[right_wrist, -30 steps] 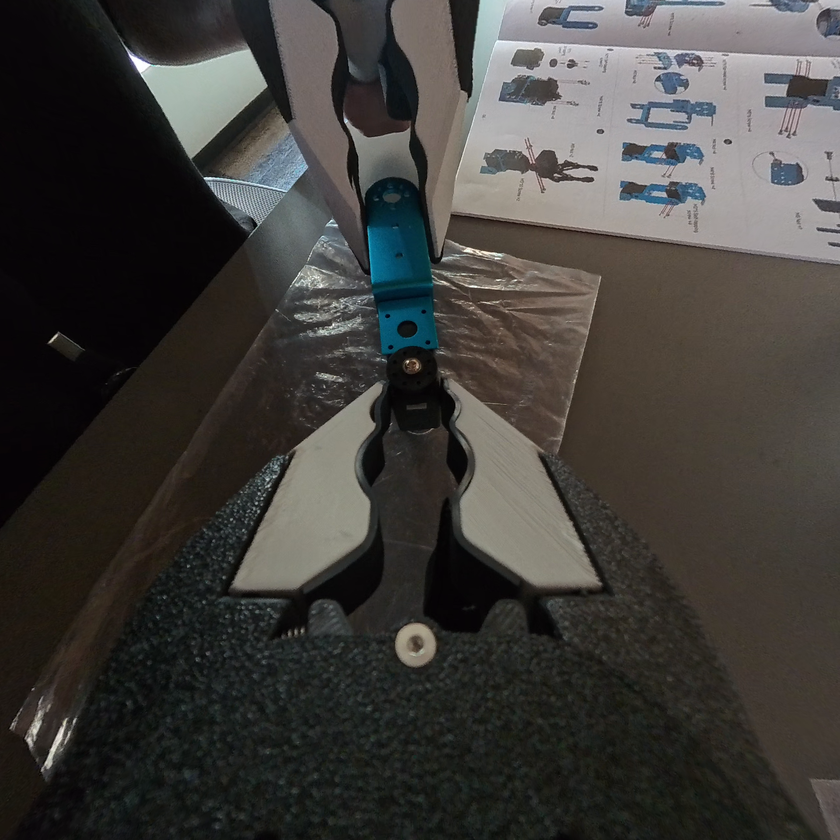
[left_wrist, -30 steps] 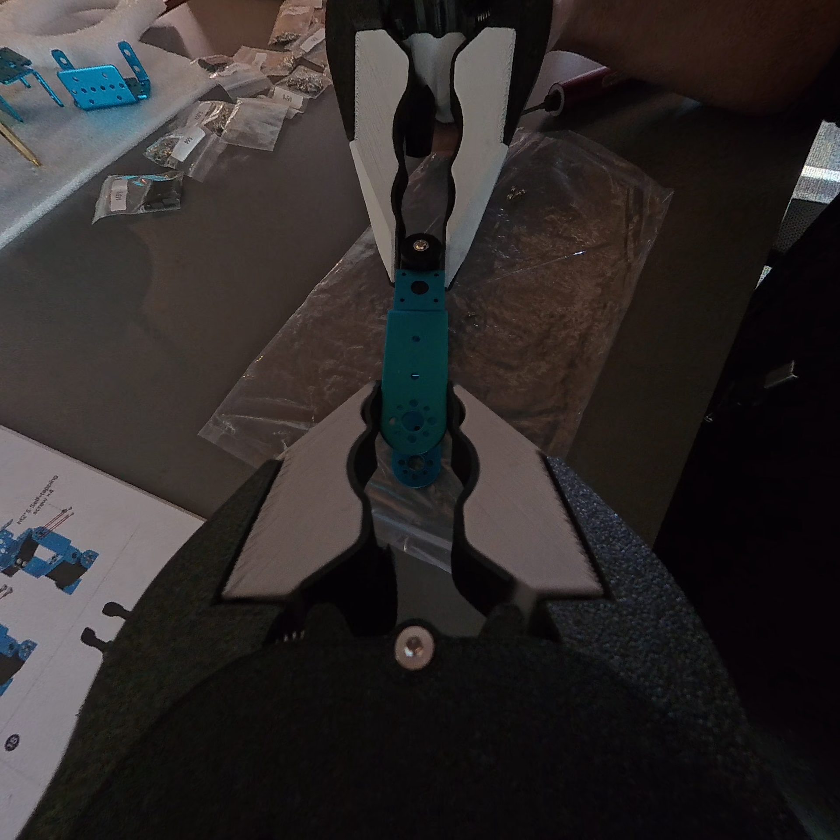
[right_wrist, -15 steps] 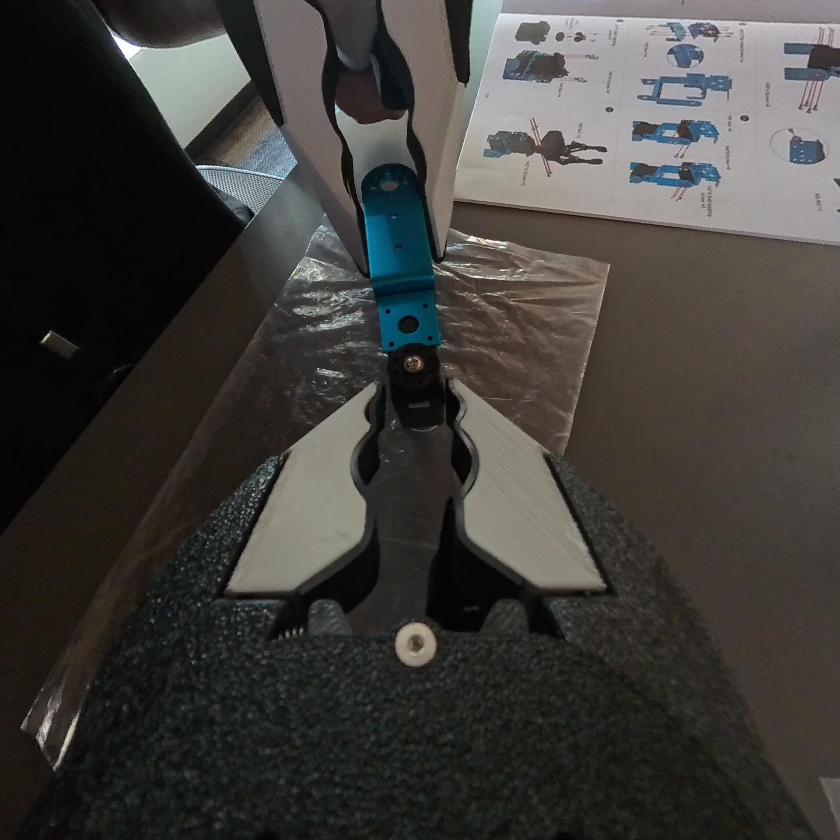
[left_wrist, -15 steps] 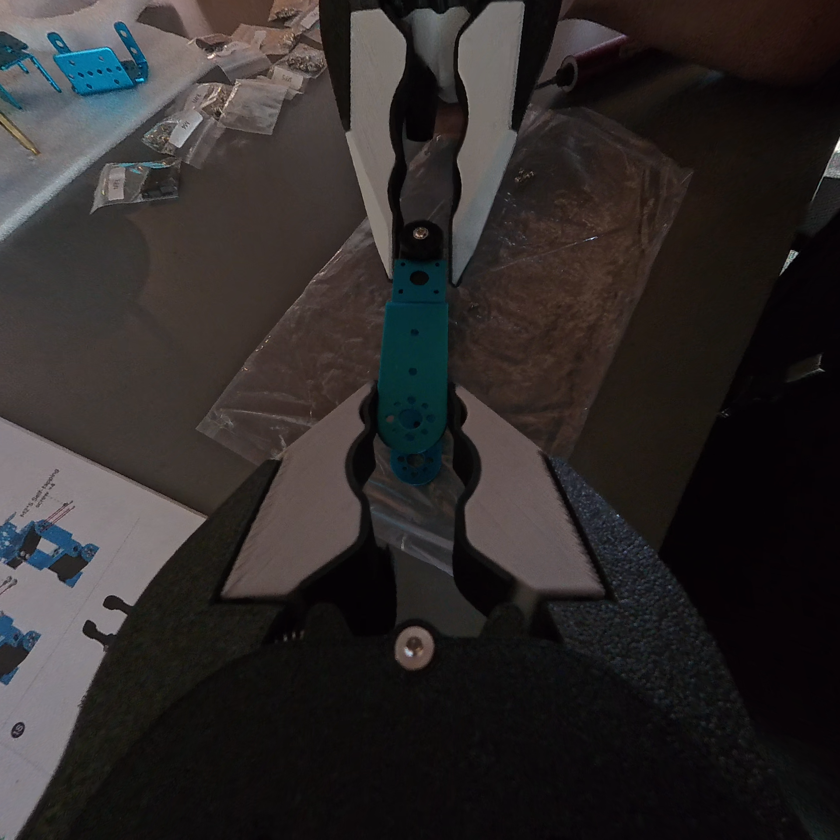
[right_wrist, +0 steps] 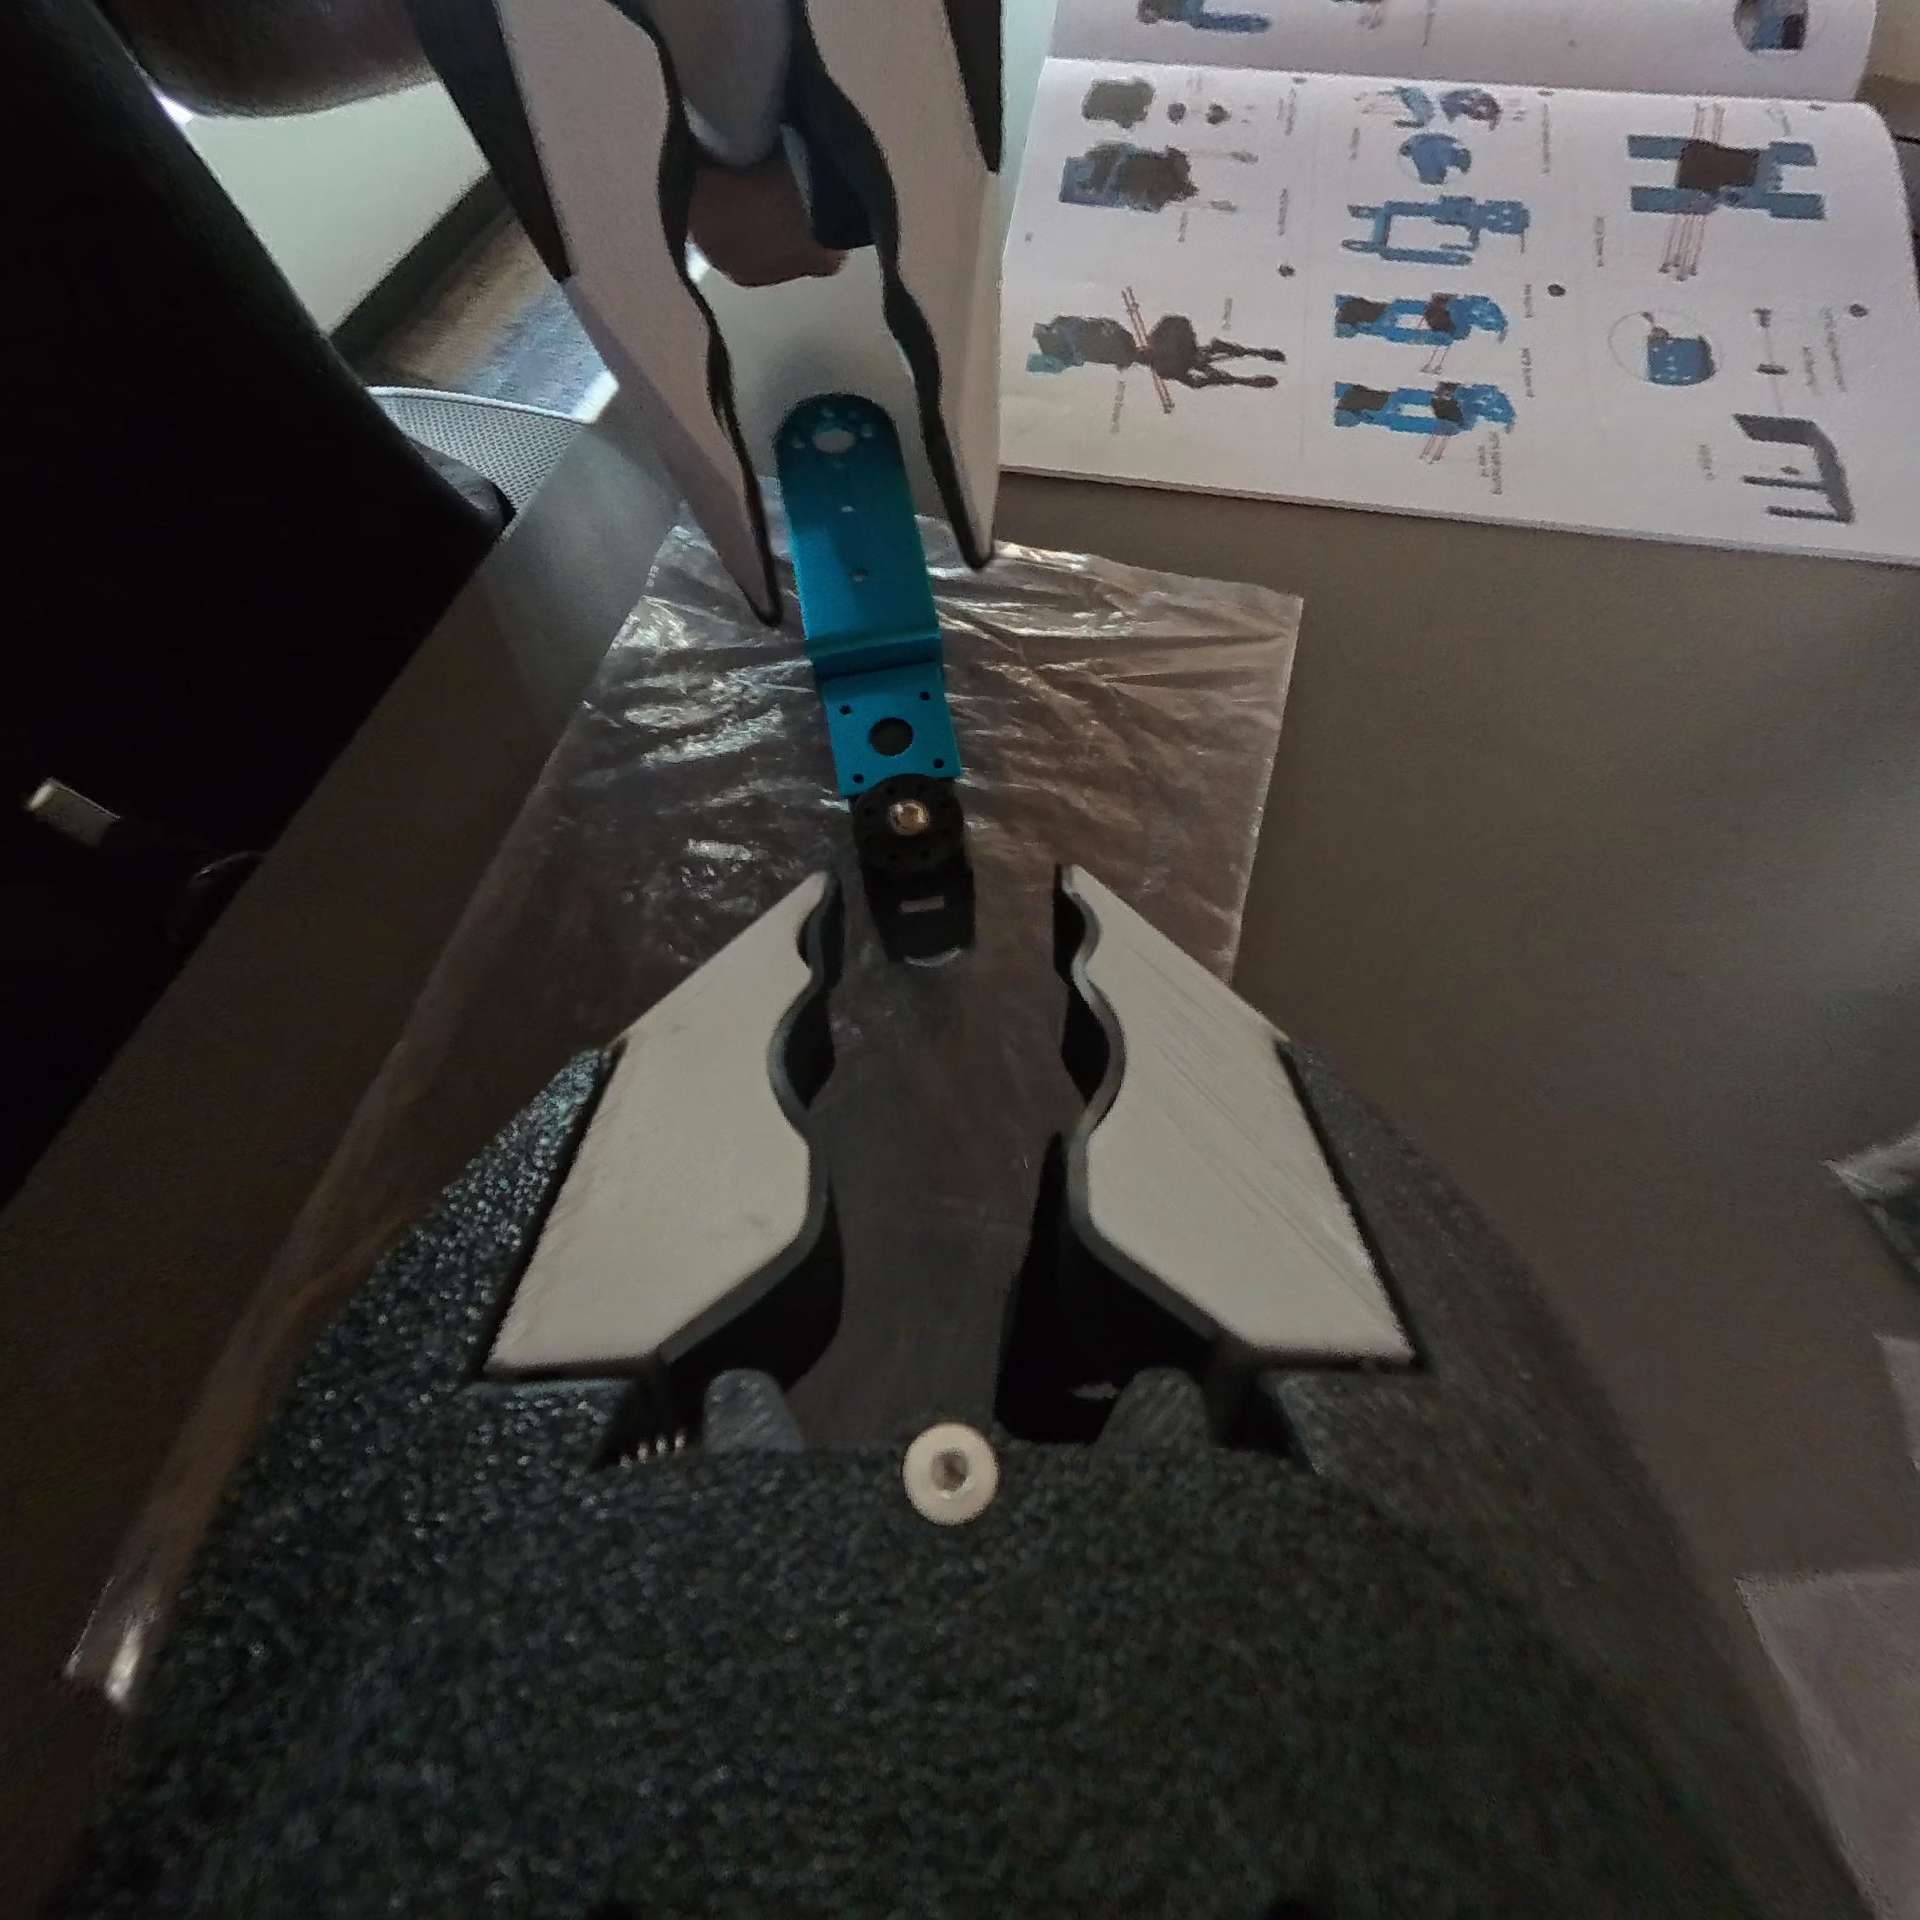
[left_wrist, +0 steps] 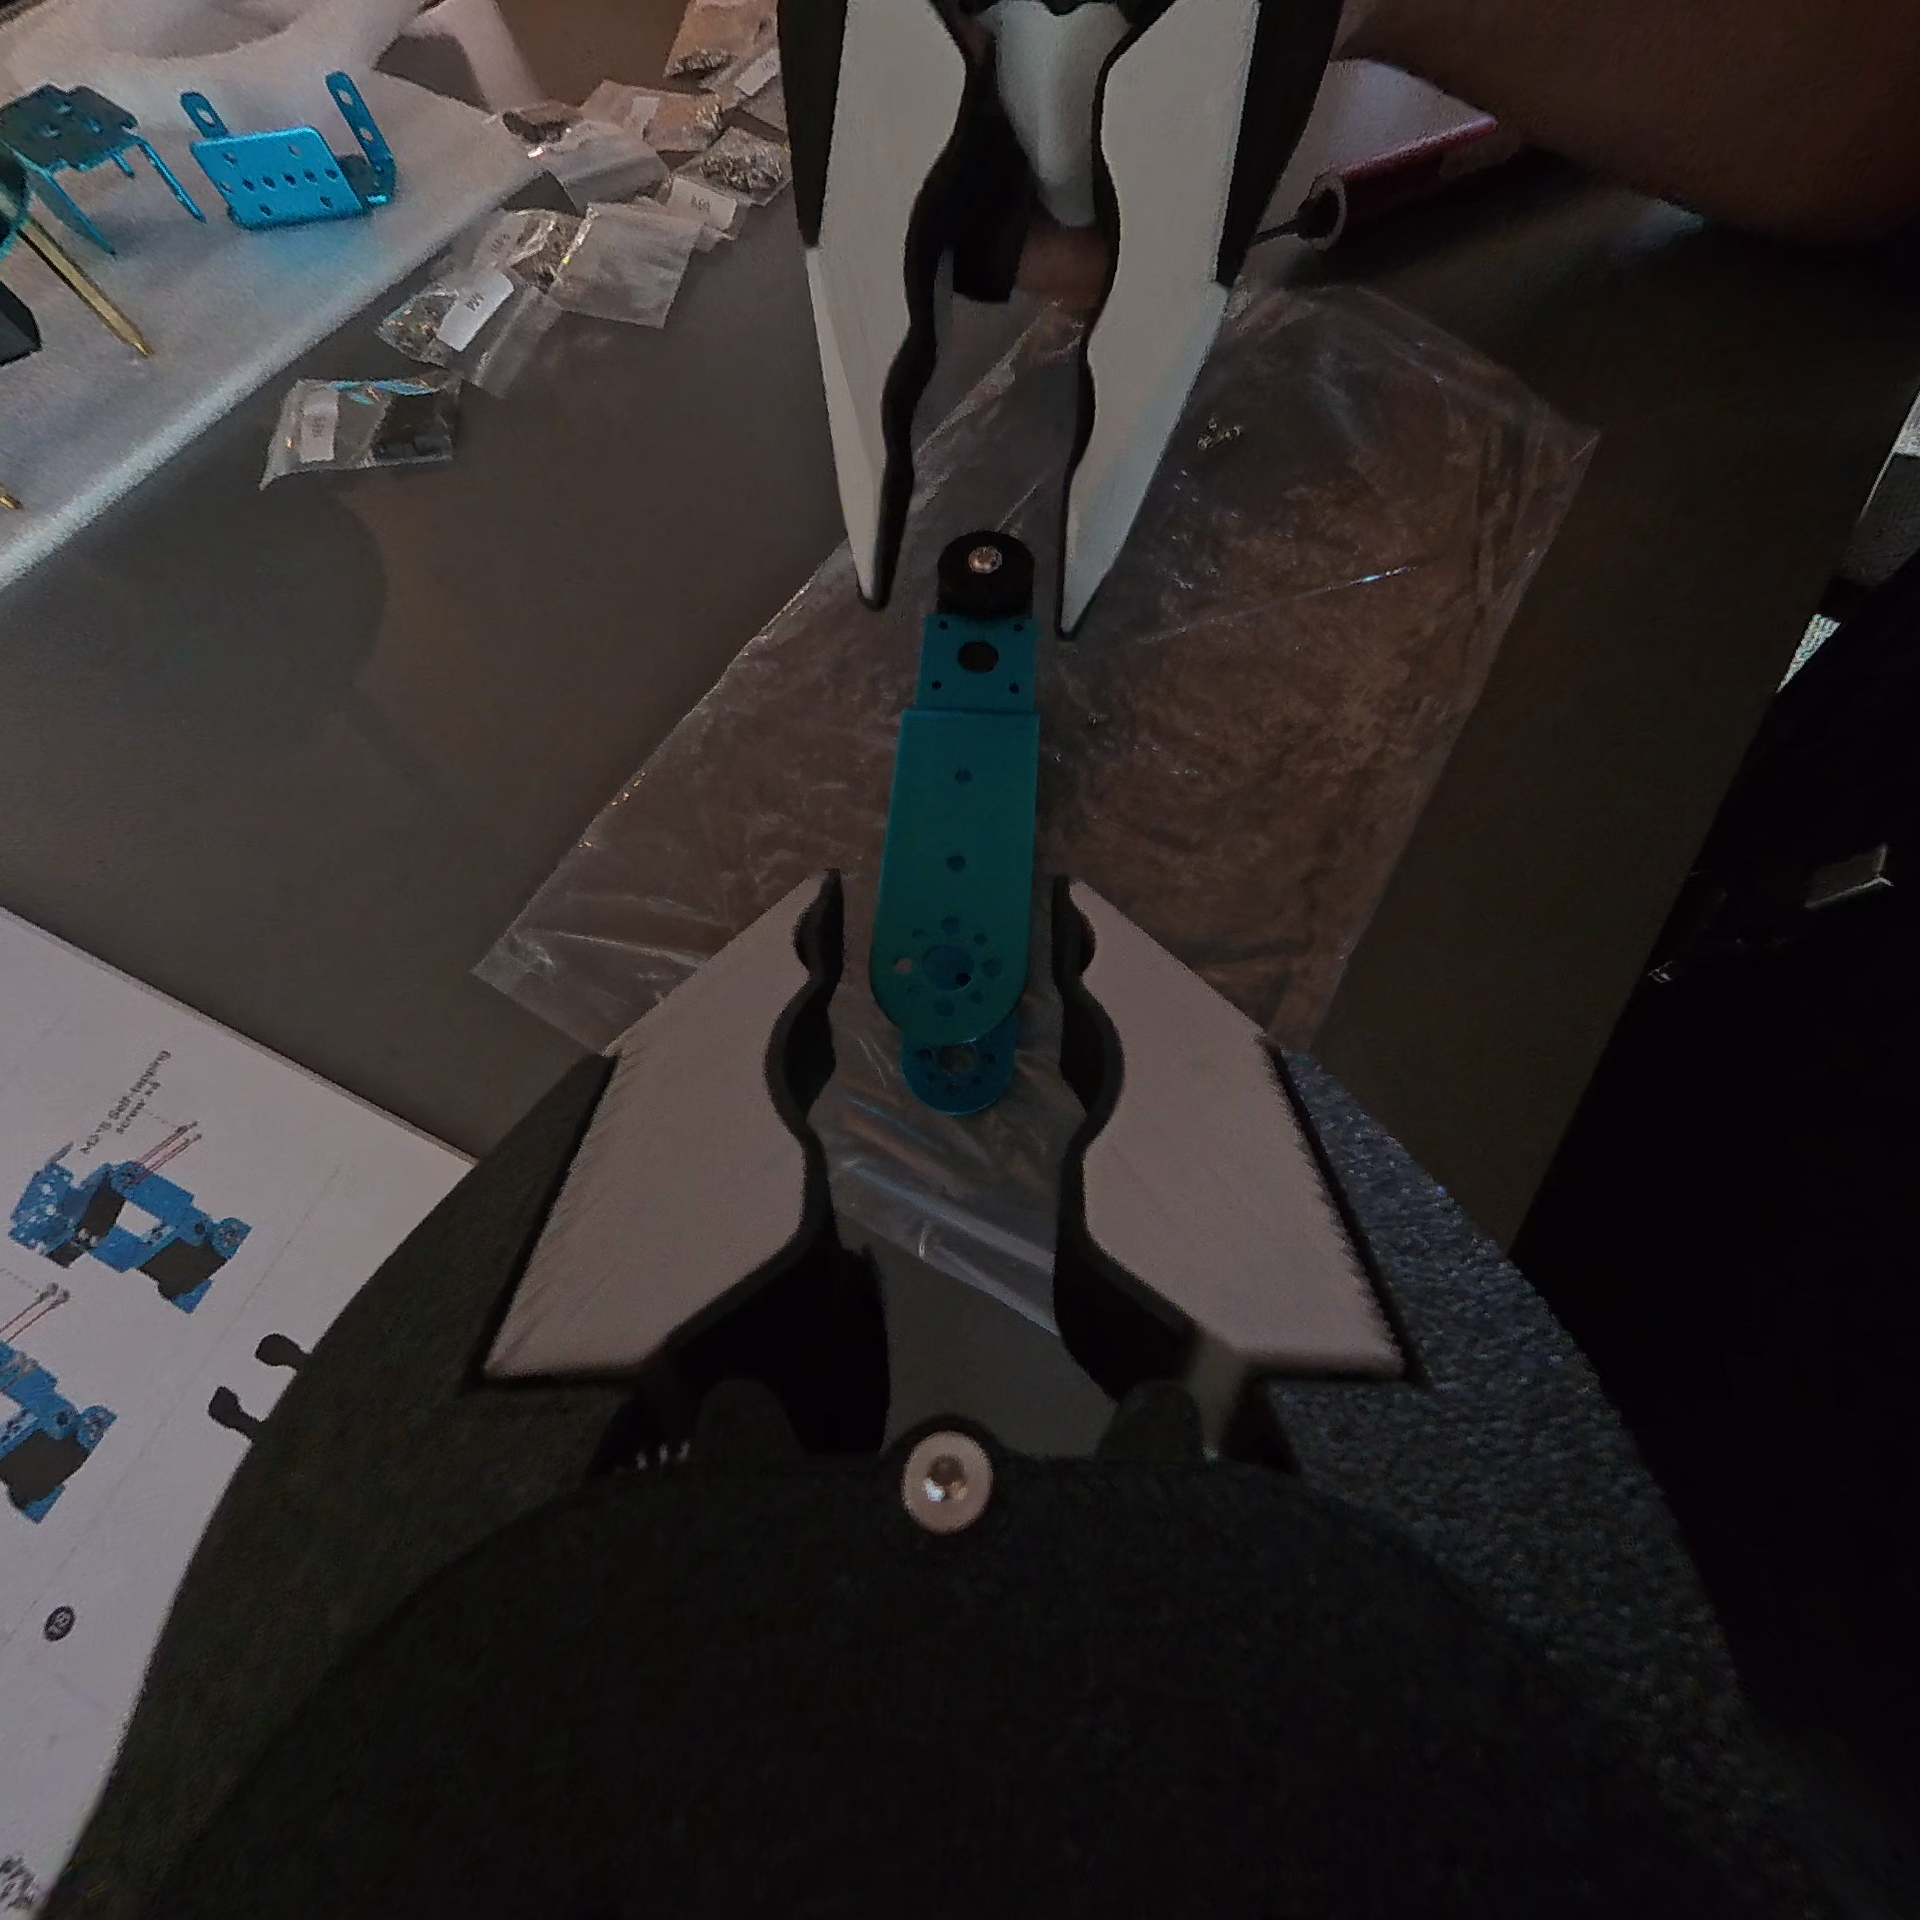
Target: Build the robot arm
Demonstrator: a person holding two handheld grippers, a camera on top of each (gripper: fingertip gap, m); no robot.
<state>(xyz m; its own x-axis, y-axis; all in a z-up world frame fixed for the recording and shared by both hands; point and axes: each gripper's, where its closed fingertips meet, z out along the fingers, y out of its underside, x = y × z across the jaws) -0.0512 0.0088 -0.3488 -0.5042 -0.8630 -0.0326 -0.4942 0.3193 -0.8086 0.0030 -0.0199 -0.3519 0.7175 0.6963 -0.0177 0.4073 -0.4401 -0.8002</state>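
A blue metal bracket (left_wrist: 961,821) with a black servo (left_wrist: 982,577) at its far end lies on a clear plastic bag (left_wrist: 1299,623). My left gripper (left_wrist: 945,883) is open, its fingers either side of the bracket's round end without gripping it. My right gripper (right_wrist: 945,878) is open around the black servo (right_wrist: 914,873), with gaps on both sides. The bracket (right_wrist: 857,561) runs away from it towards the left gripper (right_wrist: 873,592). The right gripper also shows in the left wrist view (left_wrist: 971,613), facing mine.
An instruction sheet (left_wrist: 156,1195) lies at the near left and also shows in the right wrist view (right_wrist: 1455,260). Small bags of screws (left_wrist: 582,260) and blue parts (left_wrist: 291,166) on white foam are at the far left. A red-handled tool (left_wrist: 1403,166) lies at the back. Spacing between my two grippers at the tips: around 7 centimetres.
Both grippers have opened. The left let go of the blue bracket and the right let go of the black servo. The assembly now rests on the plastic bag.
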